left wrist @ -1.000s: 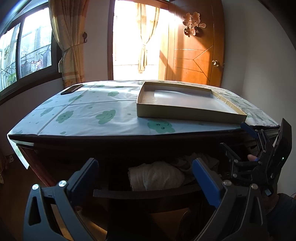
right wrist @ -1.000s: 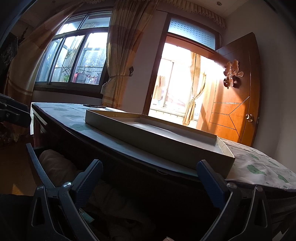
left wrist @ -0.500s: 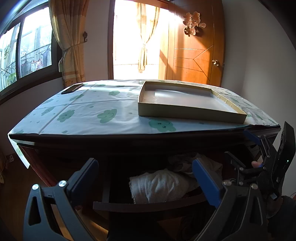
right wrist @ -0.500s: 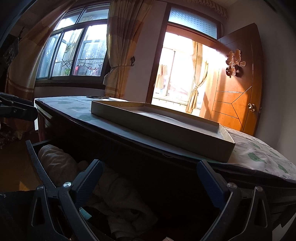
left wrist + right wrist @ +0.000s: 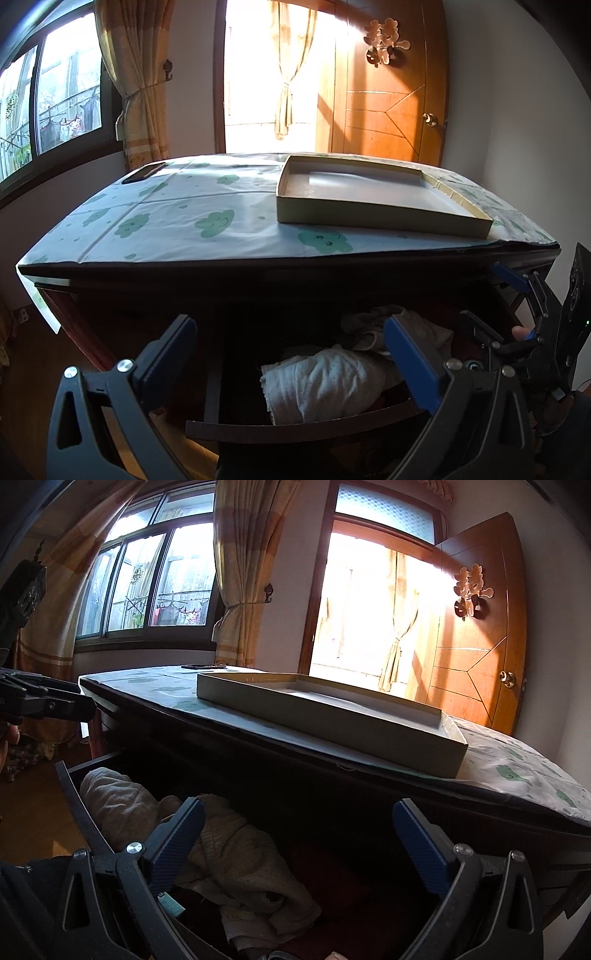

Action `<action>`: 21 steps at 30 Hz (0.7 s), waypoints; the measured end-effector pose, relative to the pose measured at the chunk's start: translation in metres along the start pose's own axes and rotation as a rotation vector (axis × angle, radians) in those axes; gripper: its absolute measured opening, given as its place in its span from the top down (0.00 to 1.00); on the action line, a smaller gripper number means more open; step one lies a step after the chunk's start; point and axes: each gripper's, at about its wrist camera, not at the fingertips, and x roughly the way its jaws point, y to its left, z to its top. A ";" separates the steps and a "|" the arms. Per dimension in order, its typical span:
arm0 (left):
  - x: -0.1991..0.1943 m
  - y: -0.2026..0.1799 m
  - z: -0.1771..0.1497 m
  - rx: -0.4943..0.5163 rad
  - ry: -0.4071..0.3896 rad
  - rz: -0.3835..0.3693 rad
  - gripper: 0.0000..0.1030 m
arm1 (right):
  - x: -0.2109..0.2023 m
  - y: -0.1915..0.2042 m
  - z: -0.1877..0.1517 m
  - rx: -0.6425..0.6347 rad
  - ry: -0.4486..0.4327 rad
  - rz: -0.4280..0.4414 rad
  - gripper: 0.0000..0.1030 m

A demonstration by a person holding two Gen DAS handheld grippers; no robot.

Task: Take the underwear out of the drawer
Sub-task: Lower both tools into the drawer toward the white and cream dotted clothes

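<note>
From my left gripper (image 5: 288, 354) I look down into the pulled-out drawer (image 5: 295, 428); its jaws stand wide apart and grip nothing, and the underwear (image 5: 325, 384), a pale dotted bundle, lies in the drawer between and beyond the two blue pads, nearer the right-hand pad, not touched by either. More crumpled greyish cloth (image 5: 373, 325) is heaped just behind it, further back in the drawer. My right gripper (image 5: 297, 843) also has its jaws spread wide and empty; from its camera the same underwear (image 5: 118, 808) lies at the drawer's left end against the dark drawer wall (image 5: 79, 812), and a rumpled beige piece (image 5: 240, 864) trails from it past the left pad toward the middle of the drawer. I cannot tell whether that pad touches the fabric or only stands in front of it. The right part of the drawer is too dark for me to read. Above the drawer, the worktop (image 5: 166, 221) carries a cloth printed with green shapes, and on it sits a shallow cardboard tray (image 5: 369, 216) with nothing visible inside. A dark flat object (image 5: 144, 172) lies at the worktop's far left corner. In the left view the right gripper (image 5: 535, 332) shows at the drawer's right side.
</note>
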 end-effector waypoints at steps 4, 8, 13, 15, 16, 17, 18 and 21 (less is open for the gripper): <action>0.001 -0.001 -0.002 0.009 0.011 -0.002 0.00 | -0.002 0.003 0.000 0.002 0.016 0.002 0.01; 0.001 -0.001 -0.003 0.011 0.017 -0.005 0.00 | -0.004 0.004 0.000 0.012 0.029 0.004 0.01; 0.001 0.000 -0.003 0.011 0.023 -0.005 0.00 | -0.007 0.004 -0.002 0.022 0.044 0.008 0.01; 0.001 0.000 -0.004 0.011 0.025 -0.005 0.00 | -0.007 0.005 -0.002 0.026 0.055 0.009 0.01; 0.001 0.000 -0.003 0.010 0.026 -0.006 0.00 | -0.008 0.005 -0.002 0.027 0.062 0.011 0.01; 0.001 0.000 -0.003 0.010 0.026 -0.006 0.00 | -0.008 0.006 -0.002 0.031 0.068 0.015 0.01; 0.001 0.000 -0.004 0.010 0.027 -0.007 0.00 | -0.009 0.006 -0.002 0.036 0.074 0.018 0.01; 0.001 0.000 -0.004 0.011 0.030 -0.009 0.00 | -0.010 0.006 -0.002 0.046 0.089 0.023 0.01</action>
